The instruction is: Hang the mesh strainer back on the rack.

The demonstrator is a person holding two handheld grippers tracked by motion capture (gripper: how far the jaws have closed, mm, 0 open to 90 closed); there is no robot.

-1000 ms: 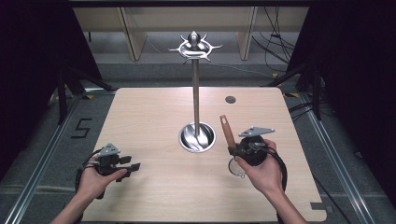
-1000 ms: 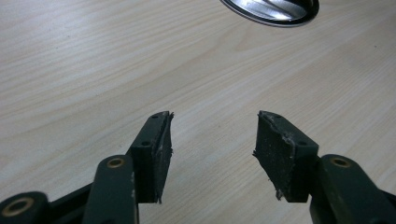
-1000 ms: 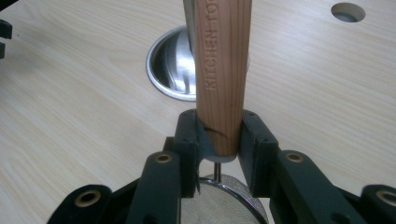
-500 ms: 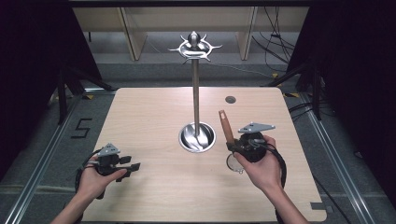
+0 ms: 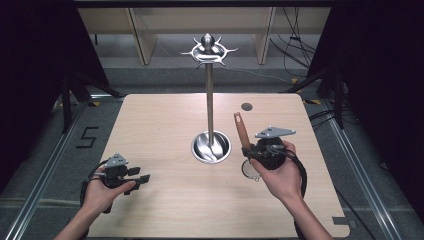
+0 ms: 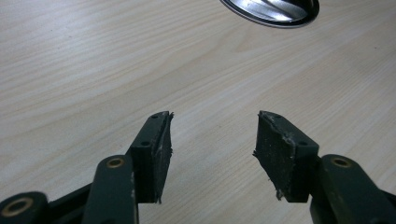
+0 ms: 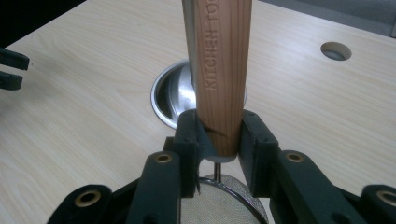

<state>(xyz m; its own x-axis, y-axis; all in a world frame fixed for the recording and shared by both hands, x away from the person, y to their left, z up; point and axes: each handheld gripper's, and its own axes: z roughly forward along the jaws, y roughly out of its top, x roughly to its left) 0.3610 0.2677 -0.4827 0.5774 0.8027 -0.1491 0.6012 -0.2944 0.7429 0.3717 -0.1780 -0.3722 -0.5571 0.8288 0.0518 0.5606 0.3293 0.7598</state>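
Strainer (image 5: 250, 169) with a wooden handle (image 7: 219, 70), right of the steel stand (image 5: 210, 100): light, I'd judge, stiff, its mesh easily dented. The right gripper (image 7: 218, 135) clamps the handle's lower end, a sound hold on grippy wood. The left gripper (image 6: 212, 135) is released over the near-left surface (image 5: 165, 120).

The strainer (image 7: 224, 207) has a smooth wooden handle and fine metal mesh. The stand (image 5: 210, 120) is shiny metal. The bench (image 5: 160, 125) is pale matt wood.
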